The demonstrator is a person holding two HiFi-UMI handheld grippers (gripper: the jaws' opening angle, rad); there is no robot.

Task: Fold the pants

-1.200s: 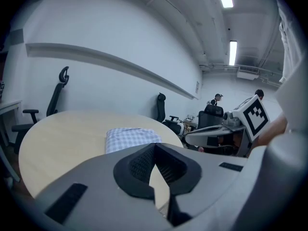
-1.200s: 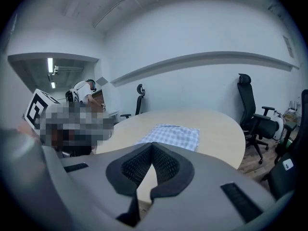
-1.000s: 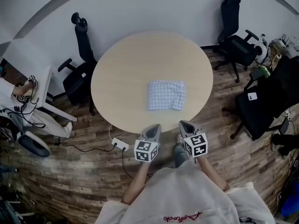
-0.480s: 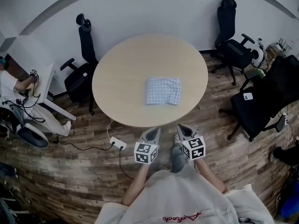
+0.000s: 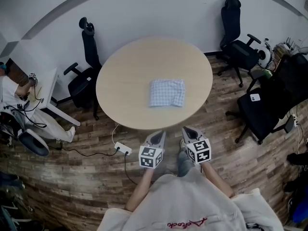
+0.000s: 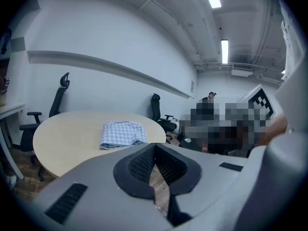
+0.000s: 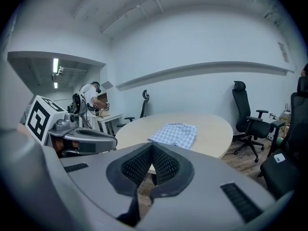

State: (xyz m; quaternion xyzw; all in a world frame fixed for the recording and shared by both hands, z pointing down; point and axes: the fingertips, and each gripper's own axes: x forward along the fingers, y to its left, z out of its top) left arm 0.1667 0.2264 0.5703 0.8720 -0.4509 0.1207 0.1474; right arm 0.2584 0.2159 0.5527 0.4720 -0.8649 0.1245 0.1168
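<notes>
Since the pants [image 5: 167, 92] lie as a neat folded square at the middle of the desk [image 5: 125, 76], I judge the folding done. My left tool [image 5: 157, 135] and right tool [image 5: 189, 132] hang off its near edge, jaws together, empty; nothing more seems needed.

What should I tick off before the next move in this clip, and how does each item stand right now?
1. Blue-and-white checked fabric pants folded into a compact rectangle: ok.
2. Pants lying wholly on the round light wooden table, away from its edge: ok.
3. Left gripper tongs shut, nothing between them: ok.
4. Right gripper tongs shut, nothing between them: ok.
5. Both grippers off the table on the person's side, apart from the pants: ok.
6. Hidden layers under the fold lying flat: cannot tell.
</notes>
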